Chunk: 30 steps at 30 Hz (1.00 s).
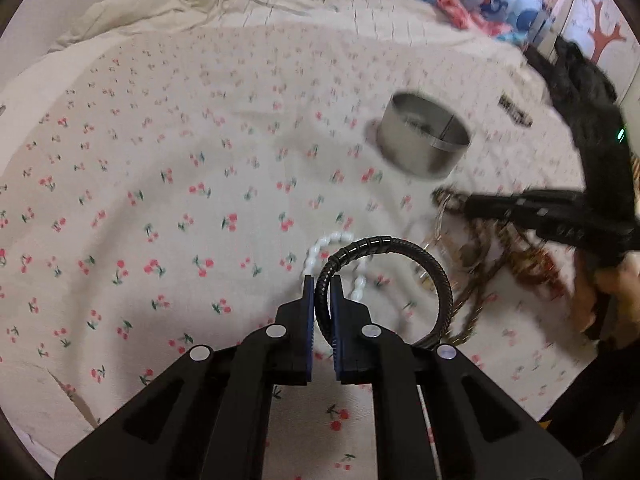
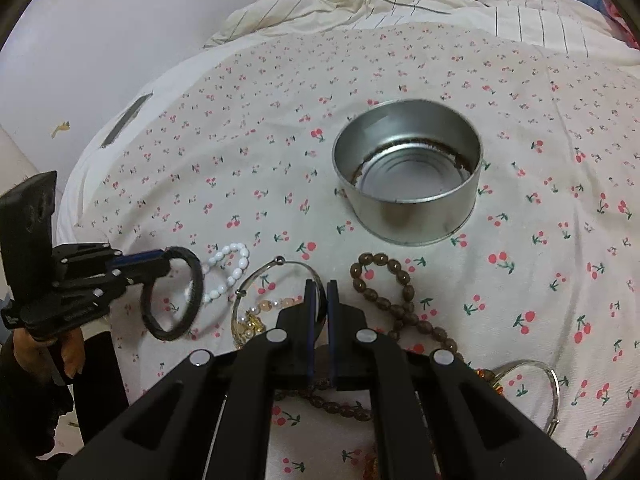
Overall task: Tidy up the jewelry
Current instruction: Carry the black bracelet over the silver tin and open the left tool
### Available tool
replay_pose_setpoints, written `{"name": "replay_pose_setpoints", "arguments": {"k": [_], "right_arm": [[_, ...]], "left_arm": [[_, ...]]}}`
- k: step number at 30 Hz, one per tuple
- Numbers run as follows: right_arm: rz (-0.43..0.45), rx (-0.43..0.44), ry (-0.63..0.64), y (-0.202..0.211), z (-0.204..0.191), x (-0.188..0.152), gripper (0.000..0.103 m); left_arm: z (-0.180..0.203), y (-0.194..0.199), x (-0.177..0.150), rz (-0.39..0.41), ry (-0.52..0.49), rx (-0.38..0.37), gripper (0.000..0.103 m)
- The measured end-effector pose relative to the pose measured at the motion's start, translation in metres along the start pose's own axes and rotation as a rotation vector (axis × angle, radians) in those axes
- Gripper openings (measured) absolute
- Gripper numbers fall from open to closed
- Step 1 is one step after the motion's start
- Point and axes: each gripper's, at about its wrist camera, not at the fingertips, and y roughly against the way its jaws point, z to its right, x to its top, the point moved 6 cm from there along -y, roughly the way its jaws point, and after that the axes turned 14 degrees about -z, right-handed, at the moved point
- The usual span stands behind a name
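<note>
While the cherry-print bedsheet (image 2: 240, 152) covers the whole work surface, cream with small red cherries and green stems, the biggest thing resting on it is the round metal tin (image 2: 408, 184), open-topped, with dull silver walls, a ringed bottom and a dark rusty line around its inner base; nothing lies inside it.

Next in size is the left gripper (image 1: 322, 296), black with blue pads, its jaws clamped on the black bracelet (image 1: 400, 248). That bracelet is a thick cord ring with a ribbed, braided texture and a glossy segmented section at the top. In the right wrist view it hangs from the left gripper, near the white beads; whether its lower edge touches the sheet cannot be told.

The right gripper (image 2: 321, 300) has its jaws closed on the thin silver bangle (image 2: 280, 268), a wire hoop with a small ball end that lies over a string of pale peach beads and a gold cluster.

Just right of it, the brown bead strand (image 2: 384, 284) of glossy oval beads loops across the sheet and runs under the right gripper. The white bead bracelet (image 2: 230, 266), of milky oval beads, lies between the black bracelet and the bangle. A second silver bangle (image 2: 554, 384) sits at the lower right.
</note>
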Motion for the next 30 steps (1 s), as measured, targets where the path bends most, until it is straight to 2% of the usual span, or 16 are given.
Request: {"name": "replay_pose_setpoints", "arguments": {"k": [4, 7, 12, 20, 25, 30], "right_arm": [[0.061, -0.014, -0.006, 0.018, 0.003, 0.005, 0.006], [0.109, -0.056, -0.014, 0.033, 0.011, 0.013, 0.006], [0.170, -0.117, -0.035, 0.055, 0.029, 0.035, 0.006], [0.200, -0.268, -0.018, 0.056, 0.049, 0.071, 0.006], [0.191, -0.337, -0.002, 0.048, 0.052, 0.076, 0.007], [0.184, -0.351, 0.000, 0.041, 0.055, 0.077, 0.007]], "left_arm": [[0.006, 0.014, 0.017, 0.049, -0.003, -0.011, 0.007], [0.014, 0.017, 0.035, 0.085, -0.002, -0.017, 0.007], [0.032, 0.014, 0.081, 0.152, -0.002, -0.008, 0.007], [0.059, -0.002, 0.147, 0.235, -0.030, 0.139, 0.008], [0.071, -0.015, 0.160, 0.243, -0.069, 0.202, 0.008], [0.070, -0.025, 0.157, 0.229, -0.071, 0.197, 0.009]]}}
